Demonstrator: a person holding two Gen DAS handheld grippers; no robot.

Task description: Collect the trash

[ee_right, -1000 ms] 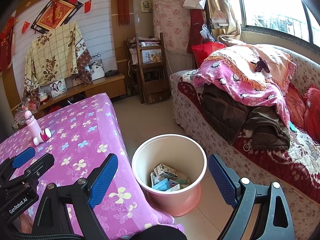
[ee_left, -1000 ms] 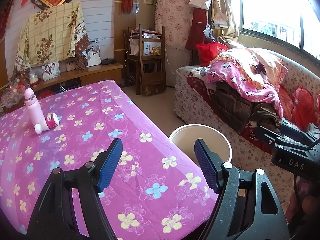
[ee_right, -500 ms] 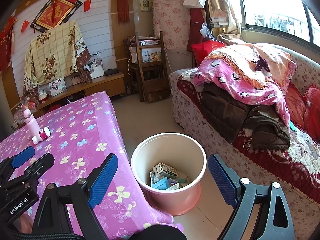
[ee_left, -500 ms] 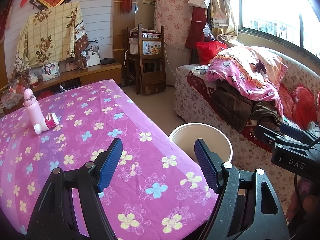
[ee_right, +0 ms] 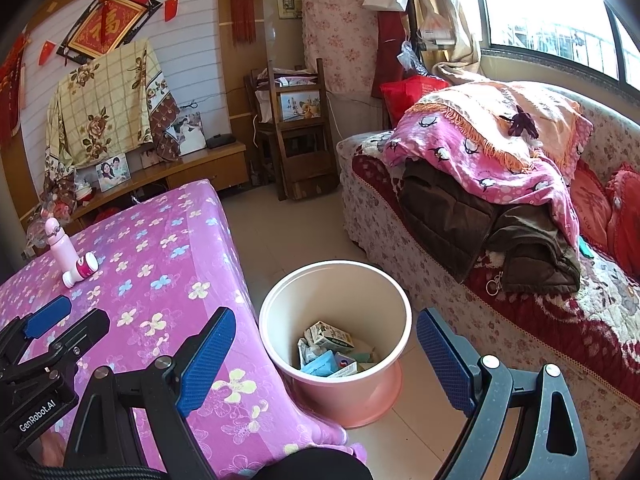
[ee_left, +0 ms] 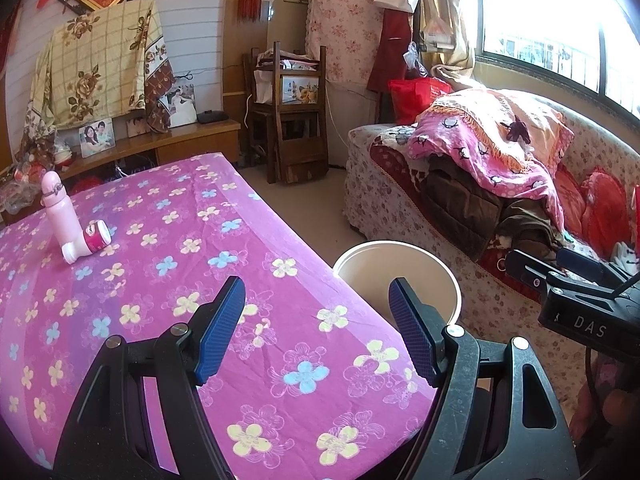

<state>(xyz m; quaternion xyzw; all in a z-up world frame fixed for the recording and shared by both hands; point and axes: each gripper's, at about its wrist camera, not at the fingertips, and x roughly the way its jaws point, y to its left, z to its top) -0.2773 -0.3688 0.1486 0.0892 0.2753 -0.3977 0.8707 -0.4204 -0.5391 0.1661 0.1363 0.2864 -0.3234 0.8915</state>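
Observation:
A pink bin [ee_right: 335,384] stands on the floor beside the table and holds several cartons and wrappers [ee_right: 329,350]; its rim shows in the left wrist view [ee_left: 396,245]. My right gripper [ee_right: 326,350] is open and empty, above and in front of the bin. My left gripper [ee_left: 318,330] is open and empty over the near corner of the table with the purple flowered cloth [ee_left: 160,264]. A pink bottle [ee_left: 56,210] stands at the table's far left, with a small pink-and-white tube [ee_left: 86,245] lying against it.
A sofa [ee_right: 500,264] piled with blankets and coats runs along the right. A wooden chair [ee_right: 298,136] and a low cabinet [ee_right: 192,168] stand at the back. Tiled floor [ee_right: 280,232] lies between table and sofa. The left gripper shows in the right wrist view [ee_right: 44,332].
Both grippers stay open and empty. The views have shifted only slightly; the right one has drifted a little toward the bin.

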